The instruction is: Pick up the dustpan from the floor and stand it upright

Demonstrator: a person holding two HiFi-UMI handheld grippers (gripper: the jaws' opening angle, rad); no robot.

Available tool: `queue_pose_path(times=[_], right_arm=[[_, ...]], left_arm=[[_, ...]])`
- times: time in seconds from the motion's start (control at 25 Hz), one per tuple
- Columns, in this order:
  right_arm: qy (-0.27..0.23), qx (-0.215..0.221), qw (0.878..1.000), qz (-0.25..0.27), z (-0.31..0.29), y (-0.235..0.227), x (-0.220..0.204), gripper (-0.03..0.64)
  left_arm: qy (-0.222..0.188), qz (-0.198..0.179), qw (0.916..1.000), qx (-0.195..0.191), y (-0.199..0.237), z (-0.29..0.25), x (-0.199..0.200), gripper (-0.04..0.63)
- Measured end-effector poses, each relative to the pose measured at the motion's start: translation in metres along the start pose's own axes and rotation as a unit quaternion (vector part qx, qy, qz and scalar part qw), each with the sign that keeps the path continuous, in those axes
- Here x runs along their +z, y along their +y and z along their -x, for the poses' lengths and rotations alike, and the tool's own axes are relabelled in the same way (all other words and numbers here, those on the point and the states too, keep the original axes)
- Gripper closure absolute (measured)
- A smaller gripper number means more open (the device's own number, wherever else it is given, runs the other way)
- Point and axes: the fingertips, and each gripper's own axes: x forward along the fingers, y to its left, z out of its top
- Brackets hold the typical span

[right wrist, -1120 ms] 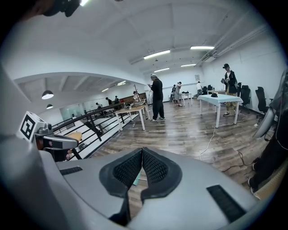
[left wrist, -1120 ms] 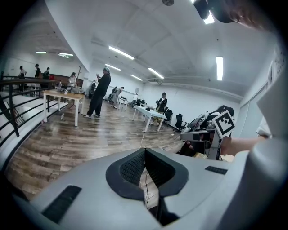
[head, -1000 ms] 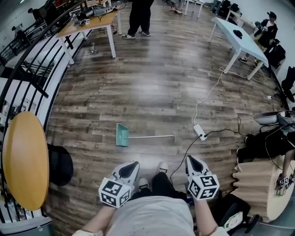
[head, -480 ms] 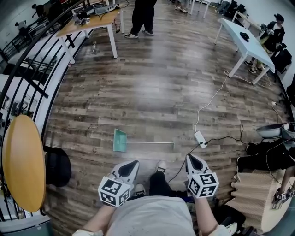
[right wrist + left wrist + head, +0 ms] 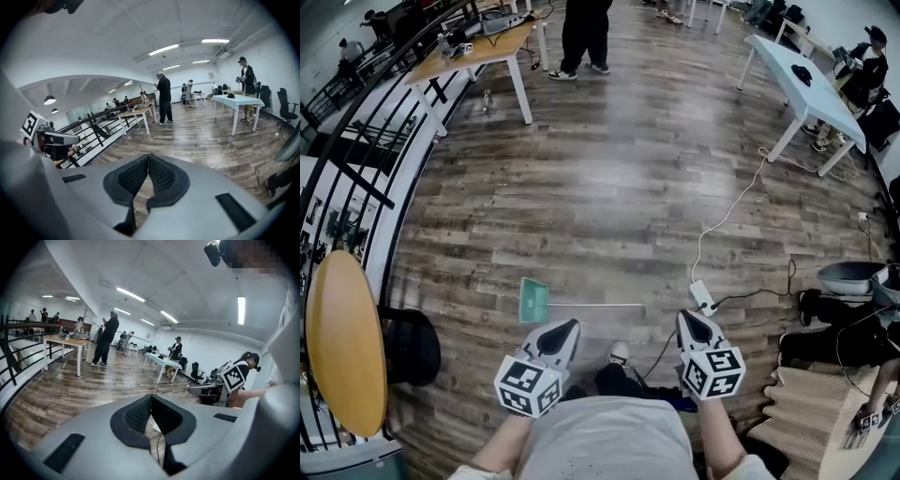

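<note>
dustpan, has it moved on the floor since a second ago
No. The dustpan keeps its place left of the white power strip; both slid down the head view together, so the camera moved, not the dustpan.

glossy wood-plank floor; matt plastic dustpan.

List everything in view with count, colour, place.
dustpan: one, green, flat on floor, centre
power strip: one, white, floor right of dustpan handle
wooden table: one, tan, far left
long table: one, pale blue, far right
round tabletop: one, yellow, left edge
railing: one, black, left side
standing person: one, dark clothes, far end
left gripper: one, grey, shut, empty
right gripper: one, grey, shut, empty
</note>
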Motion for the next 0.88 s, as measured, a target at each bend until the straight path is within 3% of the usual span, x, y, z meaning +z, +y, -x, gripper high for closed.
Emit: queue_pose_path(times=[0.44,0.88], right_arm=[[0.013,0.005,1.0,-0.022,-0.025,-0.035,0.0,0.591],[0.029,-0.012,0.999,-0.02,-0.046,-0.031,0.001,0.591]], left_arm=[[0.019,0.002,0.9997,0.015,0.006,-0.026,0.006,0.571],[0.034,-0.015,0.9993,-0.008,0.031,-0.039,0.016,0.571]])
